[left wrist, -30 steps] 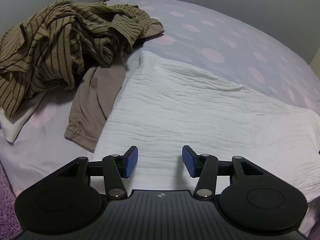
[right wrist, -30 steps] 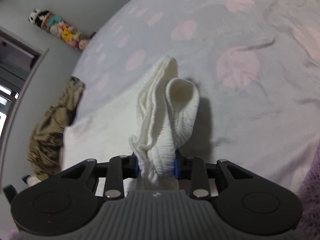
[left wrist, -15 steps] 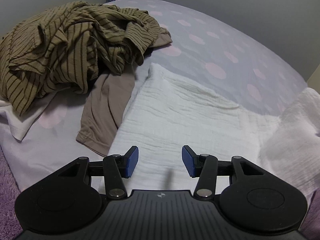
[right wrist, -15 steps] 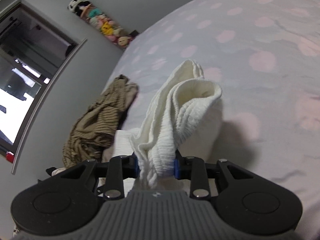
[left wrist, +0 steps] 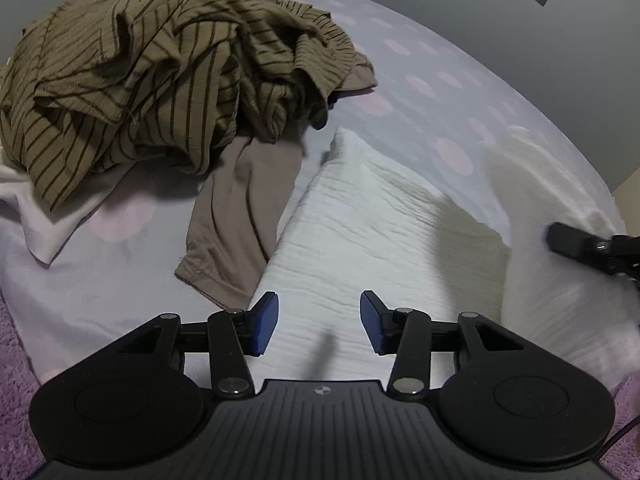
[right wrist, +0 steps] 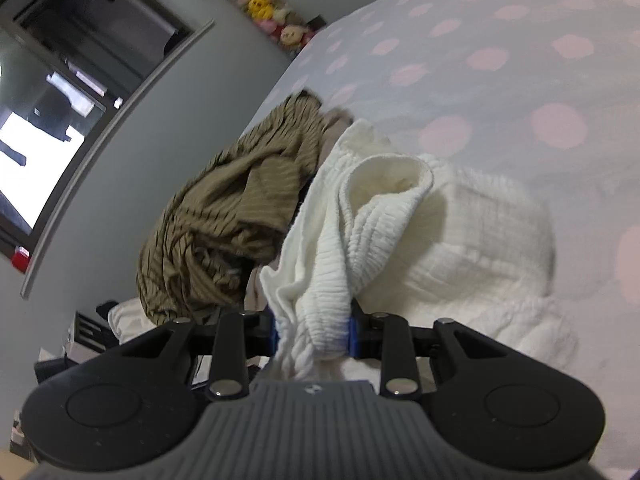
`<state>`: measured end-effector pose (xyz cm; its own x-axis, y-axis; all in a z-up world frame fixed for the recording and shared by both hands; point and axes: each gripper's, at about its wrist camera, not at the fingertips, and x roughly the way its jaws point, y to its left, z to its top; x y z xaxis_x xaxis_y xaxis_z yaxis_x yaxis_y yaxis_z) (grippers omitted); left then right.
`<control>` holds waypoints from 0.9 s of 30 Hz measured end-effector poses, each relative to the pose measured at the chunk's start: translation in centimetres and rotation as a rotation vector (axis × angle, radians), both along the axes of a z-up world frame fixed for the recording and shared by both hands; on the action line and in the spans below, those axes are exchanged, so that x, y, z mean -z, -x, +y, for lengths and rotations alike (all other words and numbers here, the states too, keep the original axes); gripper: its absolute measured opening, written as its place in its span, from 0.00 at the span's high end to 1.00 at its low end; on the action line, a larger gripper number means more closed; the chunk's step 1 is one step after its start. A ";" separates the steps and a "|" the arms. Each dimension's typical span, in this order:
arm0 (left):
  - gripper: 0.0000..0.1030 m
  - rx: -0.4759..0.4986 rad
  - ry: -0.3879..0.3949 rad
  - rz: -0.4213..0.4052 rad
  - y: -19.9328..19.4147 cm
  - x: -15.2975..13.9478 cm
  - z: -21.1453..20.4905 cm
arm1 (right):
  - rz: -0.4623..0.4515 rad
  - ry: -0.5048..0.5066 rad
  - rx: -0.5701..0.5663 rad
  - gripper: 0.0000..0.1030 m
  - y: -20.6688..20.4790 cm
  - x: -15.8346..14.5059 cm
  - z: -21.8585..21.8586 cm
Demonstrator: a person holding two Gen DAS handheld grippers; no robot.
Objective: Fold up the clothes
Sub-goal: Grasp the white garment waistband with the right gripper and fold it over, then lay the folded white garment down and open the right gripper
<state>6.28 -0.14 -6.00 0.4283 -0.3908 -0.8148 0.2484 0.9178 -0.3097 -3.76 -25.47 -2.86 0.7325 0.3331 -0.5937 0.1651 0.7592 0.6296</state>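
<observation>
1. Far left on the bed lies a crumpled olive striped shirt (left wrist: 160, 76), heaped over a plain white cloth (left wrist: 52, 216) that pokes out beneath it. From the right gripper's side the same shirt (right wrist: 236, 216) sits just left of the lifted white fabric.
2. Next to it a taupe garment (left wrist: 236, 220) trails down out of the heap, its hem ending near the left gripper's left finger and its edge touching the white piece.
3. The left gripper (left wrist: 318, 328) hovers low over the near edge of the white crinkled garment (left wrist: 372, 236), its blue pads (left wrist: 266, 328) spread apart with nothing between them; the fabric lies flat on the polka-dot bedsheet (left wrist: 432, 92) directly ahead of and under the fingers.
4. Further right, the garment's far end is raised off the bed in a blurred white fold, and the dark tip of the right gripper (left wrist: 592, 246) shows at the frame's edge against it.
5. In its own view the right gripper (right wrist: 314, 332) is clamped on a bunched edge of the white crinkled garment (right wrist: 360, 232), which loops forward from the jaws, the rest resting on the bedsheet (right wrist: 520, 80) to the right.
6. A row of plush toys (right wrist: 260, 4) lines the wall behind the bed, beside a window (right wrist: 60, 92).
</observation>
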 end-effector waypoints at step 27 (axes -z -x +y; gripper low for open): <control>0.61 -0.082 -0.013 -0.031 0.1 -0.6 2.0 | -0.098 0.142 -0.080 0.44 1.0 0.0 4.5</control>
<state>6.14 1.85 -5.43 0.4834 -0.3428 -0.8055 0.1814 0.9394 -0.2910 -4.77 -21.00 -2.89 0.7637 0.3110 -0.5657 0.0432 0.8497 0.5255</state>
